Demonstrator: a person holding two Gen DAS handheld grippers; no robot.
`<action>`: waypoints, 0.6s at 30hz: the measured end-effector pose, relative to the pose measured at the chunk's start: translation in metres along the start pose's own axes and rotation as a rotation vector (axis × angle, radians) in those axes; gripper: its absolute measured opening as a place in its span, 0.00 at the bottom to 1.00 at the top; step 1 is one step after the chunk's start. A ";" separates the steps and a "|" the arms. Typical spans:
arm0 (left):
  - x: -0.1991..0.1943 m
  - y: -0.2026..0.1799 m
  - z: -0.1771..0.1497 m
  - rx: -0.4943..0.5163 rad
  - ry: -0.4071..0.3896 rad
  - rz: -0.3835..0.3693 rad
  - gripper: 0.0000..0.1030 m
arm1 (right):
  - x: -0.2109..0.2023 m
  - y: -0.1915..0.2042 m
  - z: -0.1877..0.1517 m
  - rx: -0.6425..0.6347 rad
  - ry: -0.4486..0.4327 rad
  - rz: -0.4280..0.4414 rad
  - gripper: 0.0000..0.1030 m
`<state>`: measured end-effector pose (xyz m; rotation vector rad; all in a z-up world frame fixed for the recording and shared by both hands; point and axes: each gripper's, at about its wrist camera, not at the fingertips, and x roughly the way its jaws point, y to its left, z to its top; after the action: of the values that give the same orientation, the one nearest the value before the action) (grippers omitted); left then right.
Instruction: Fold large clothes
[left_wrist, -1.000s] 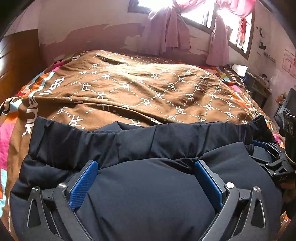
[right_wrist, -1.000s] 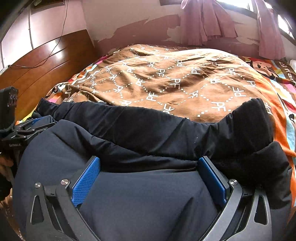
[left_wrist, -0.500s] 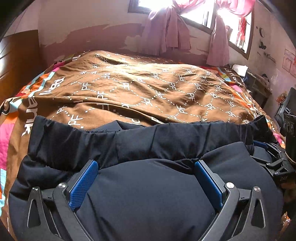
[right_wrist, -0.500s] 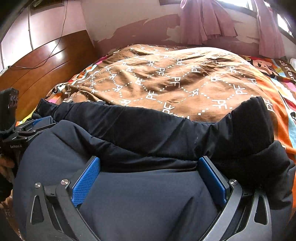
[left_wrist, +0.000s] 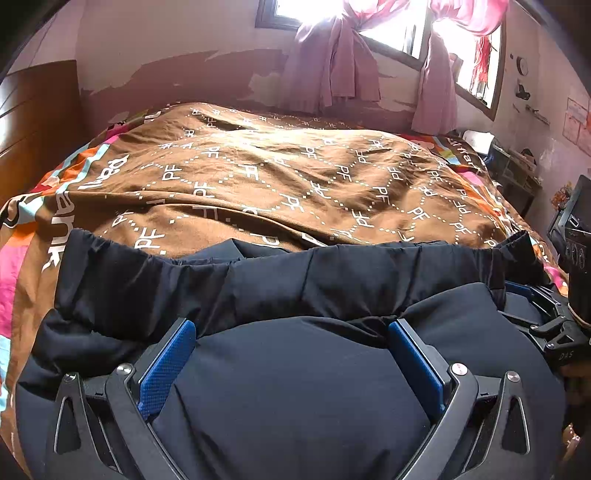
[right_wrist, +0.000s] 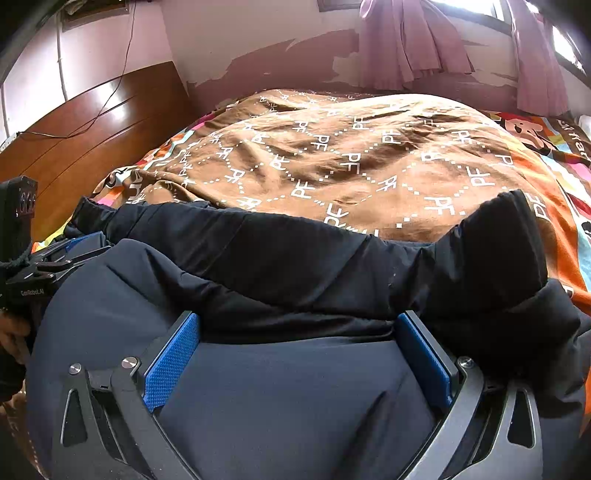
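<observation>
A dark navy padded jacket (left_wrist: 295, 387) lies folded on the near edge of the bed, with its gathered black hem band (left_wrist: 258, 280) stretched across the far side. My left gripper (left_wrist: 290, 326) is open, and the jacket's puffy top layer bulges between its blue pads (left_wrist: 166, 365). In the right wrist view the same jacket (right_wrist: 295, 398) fills the space between the wide-apart fingers of my right gripper (right_wrist: 298, 318), also open. A black sleeve end (right_wrist: 495, 251) sticks up at the right. Each gripper shows at the edge of the other's view: the right gripper (left_wrist: 535, 314), the left gripper (right_wrist: 55, 254).
A brown patterned bed cover (left_wrist: 277, 177) spreads beyond the jacket to the far wall. A wooden headboard (right_wrist: 92, 129) stands on the left, pink curtains (left_wrist: 332, 66) hang at the window, and a cluttered shelf (left_wrist: 517, 166) stands at the right. A hand (right_wrist: 11, 332) grips the left tool.
Hardly anything differs. Both views have crept slightly forward over the jacket, and the fingers keep the same wide spacing.
</observation>
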<state>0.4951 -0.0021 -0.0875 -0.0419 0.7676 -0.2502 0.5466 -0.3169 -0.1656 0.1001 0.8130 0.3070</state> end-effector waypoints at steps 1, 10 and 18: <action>0.000 0.000 0.000 -0.001 -0.003 -0.001 1.00 | 0.000 0.000 0.000 0.000 0.000 0.000 1.00; -0.004 -0.001 0.000 -0.003 -0.022 -0.008 1.00 | 0.002 0.000 0.000 0.001 -0.024 0.004 1.00; -0.017 0.000 -0.001 -0.001 -0.046 -0.010 1.00 | -0.009 0.006 -0.002 -0.019 -0.068 -0.017 0.99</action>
<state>0.4829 0.0021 -0.0767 -0.0521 0.7218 -0.2579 0.5383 -0.3139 -0.1593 0.0852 0.7432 0.2932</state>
